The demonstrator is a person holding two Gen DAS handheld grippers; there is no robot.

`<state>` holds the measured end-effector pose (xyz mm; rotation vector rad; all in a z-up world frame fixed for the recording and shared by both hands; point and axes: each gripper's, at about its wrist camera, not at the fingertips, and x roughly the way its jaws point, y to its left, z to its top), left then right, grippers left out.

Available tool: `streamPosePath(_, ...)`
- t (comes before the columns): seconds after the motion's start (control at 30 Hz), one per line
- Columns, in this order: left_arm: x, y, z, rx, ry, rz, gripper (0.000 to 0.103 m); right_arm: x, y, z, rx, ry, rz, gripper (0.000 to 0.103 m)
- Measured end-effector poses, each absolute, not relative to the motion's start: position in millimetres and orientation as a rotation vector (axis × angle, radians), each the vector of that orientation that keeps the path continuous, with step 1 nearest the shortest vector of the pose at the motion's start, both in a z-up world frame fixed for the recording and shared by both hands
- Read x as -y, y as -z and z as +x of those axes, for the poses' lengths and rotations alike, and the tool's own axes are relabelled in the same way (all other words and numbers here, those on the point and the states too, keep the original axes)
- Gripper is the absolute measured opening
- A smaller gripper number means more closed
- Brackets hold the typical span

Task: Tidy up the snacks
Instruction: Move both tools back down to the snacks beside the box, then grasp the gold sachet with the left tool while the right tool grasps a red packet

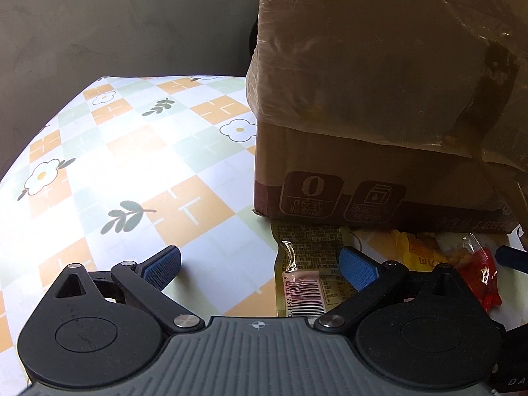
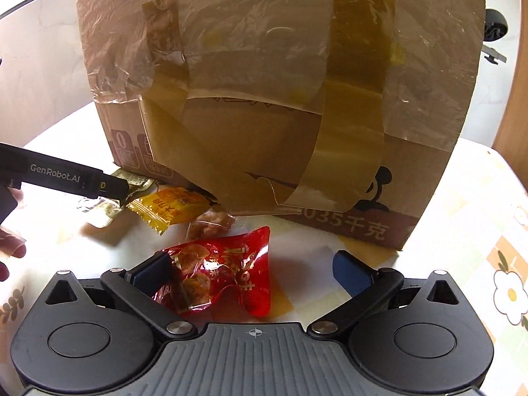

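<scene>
Several snack packets lie on the table in front of a taped cardboard box (image 2: 280, 99). A red packet (image 2: 224, 270) rests between the spread fingers of my open right gripper (image 2: 254, 270), its left edge against the left pad. Beyond it are a yellow packet (image 2: 171, 208) and a clear packet of brown pieces (image 2: 211, 221). In the left wrist view my left gripper (image 1: 260, 269) is open, and a gold-green packet with a barcode (image 1: 307, 264) lies just inside its right pad. The yellow packet (image 1: 419, 250) and the red packet (image 1: 481, 270) sit to its right.
The cardboard box (image 1: 379, 99) fills the far right of the left view and stands on a checked floral tablecloth (image 1: 132, 165), whose rounded edge meets a dark wall behind. A person's hand (image 2: 10, 241) shows at the left edge of the right view.
</scene>
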<state>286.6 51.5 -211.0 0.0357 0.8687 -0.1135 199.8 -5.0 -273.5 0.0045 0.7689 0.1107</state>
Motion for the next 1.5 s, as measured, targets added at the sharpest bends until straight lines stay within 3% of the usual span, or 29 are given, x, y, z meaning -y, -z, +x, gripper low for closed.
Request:
streamPosePath(0.37, -47.5, 205.9, 284.8, -0.856, 0.129, 0.076, 0.103, 6.0, 273.8, 199.4, -0.767, -0.114, 0.011, 0.103)
streamPosePath(0.43, -46.8, 202.5, 283.7, -0.848, 0.16, 0.088, 0.095, 7.8, 272.7, 198.8, -0.766, -0.116, 0.015, 0.103)
streamPosePath(0.53, -41.1, 194.1, 272.5, -0.82, 0.245, 0.104, 0.053, 12.1, 270.7, 197.9, -0.764, -0.119, 0.023, 0.103)
streamPosePath(0.57, -39.1, 192.2, 269.3, -0.819, 0.26, 0.104, 0.043, 12.7, 270.5, 197.9, -0.763, -0.12, 0.025, 0.103)
streamPosePath(0.6, -34.7, 195.0, 265.1, -0.821, 0.246, 0.111, 0.04, 13.7, 270.8, 198.1, -0.763, -0.121, 0.027, 0.103)
streamPosePath(1.2, -64.4, 195.2, 203.0, -0.803, 0.266, 0.006, 0.039, 19.9, 268.0, 192.7, -0.753, -0.138, 0.058, 0.102)
streamPosePath(1.5, -70.1, 201.4, 196.0, -0.754, 0.263, -0.032, 0.039, 31.8, 263.1, 181.0, -0.736, -0.129, 0.068, 0.06)
